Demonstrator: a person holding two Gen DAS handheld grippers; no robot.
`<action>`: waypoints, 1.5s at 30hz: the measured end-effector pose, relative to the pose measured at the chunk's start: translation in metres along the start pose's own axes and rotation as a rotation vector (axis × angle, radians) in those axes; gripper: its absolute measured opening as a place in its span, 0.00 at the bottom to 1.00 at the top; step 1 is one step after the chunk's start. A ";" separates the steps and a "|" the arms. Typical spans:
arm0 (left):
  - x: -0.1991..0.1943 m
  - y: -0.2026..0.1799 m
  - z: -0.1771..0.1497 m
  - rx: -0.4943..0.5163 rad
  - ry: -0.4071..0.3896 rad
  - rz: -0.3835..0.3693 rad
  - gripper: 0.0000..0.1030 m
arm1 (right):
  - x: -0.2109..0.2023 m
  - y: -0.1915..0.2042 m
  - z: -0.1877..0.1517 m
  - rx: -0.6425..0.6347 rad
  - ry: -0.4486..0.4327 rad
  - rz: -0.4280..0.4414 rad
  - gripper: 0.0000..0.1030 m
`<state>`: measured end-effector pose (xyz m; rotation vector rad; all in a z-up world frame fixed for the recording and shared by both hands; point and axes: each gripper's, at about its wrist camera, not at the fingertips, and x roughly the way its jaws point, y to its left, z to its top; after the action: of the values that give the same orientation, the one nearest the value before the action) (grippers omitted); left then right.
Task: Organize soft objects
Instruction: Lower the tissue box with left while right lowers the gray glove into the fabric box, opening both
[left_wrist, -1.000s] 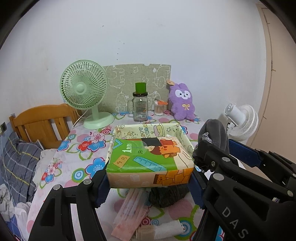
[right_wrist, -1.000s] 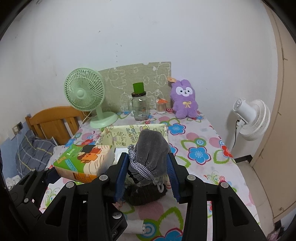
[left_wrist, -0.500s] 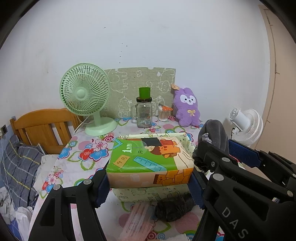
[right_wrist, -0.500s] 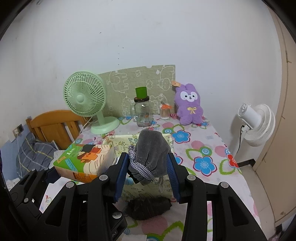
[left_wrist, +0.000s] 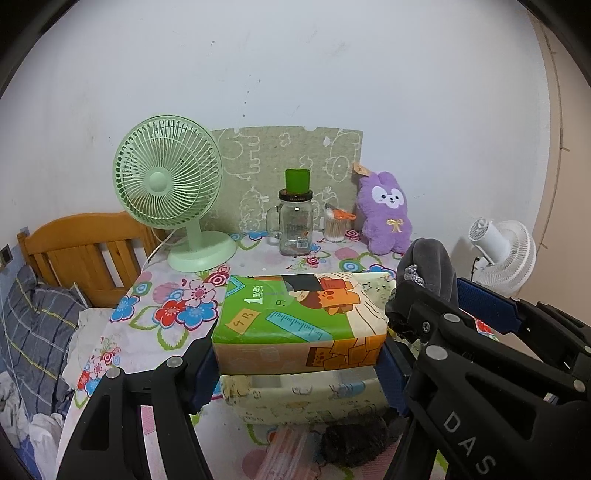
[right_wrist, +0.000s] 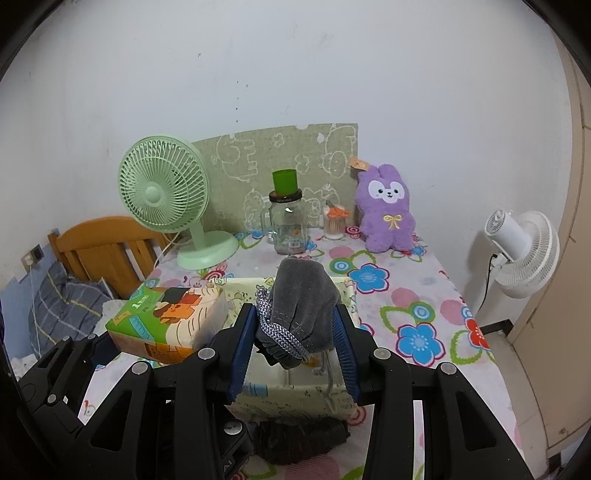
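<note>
The left gripper (left_wrist: 299, 363) had its blue pads pressed on the two short ends of a tissue pack (left_wrist: 301, 321), jaws set wide to span it. The pack lay flat and level, its long axis running across from pad to pad, printed face up. It was a soft plastic-wrapped block: green at the left with a yellow tag and a blue ruler, a cartoon figure in orange near the middle, cream with brown brick shapes at the right. It hung just above a box (left_wrist: 306, 400), a cream open bin printed with small drawings.

The right gripper (right_wrist: 295, 338) was closed part-way on a grey pouch (right_wrist: 303, 299), pads squeezing its lower sides. The pouch stood upright, long axis vertical, rounded end up and gathered mouth down, with a grey-white braided cord (right_wrist: 282, 332) looping out at the front. It looked like velvety cloth. It was held over the same box (right_wrist: 295, 393).

In front of the box a dark fuzzy bundle (right_wrist: 303, 439) lay on the flowered tablecloth (right_wrist: 417, 325). At the back of the table stood a green fan (right_wrist: 166, 192), a jar (right_wrist: 288, 229) and a purple plush (right_wrist: 388, 214).
</note>
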<state>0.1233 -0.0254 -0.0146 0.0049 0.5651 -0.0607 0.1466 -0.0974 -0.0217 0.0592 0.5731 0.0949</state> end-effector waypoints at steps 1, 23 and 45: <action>0.004 0.001 0.002 0.000 0.003 0.004 0.71 | 0.003 0.000 0.001 0.000 0.002 0.003 0.44; 0.079 0.011 0.021 -0.010 0.072 0.038 0.73 | 0.089 -0.008 0.023 0.001 0.057 0.048 0.44; 0.106 0.021 0.013 -0.011 0.162 0.052 0.94 | 0.132 -0.001 0.016 -0.021 0.123 0.152 0.44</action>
<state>0.2207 -0.0103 -0.0607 0.0136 0.7272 -0.0069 0.2654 -0.0852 -0.0791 0.0767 0.6903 0.2542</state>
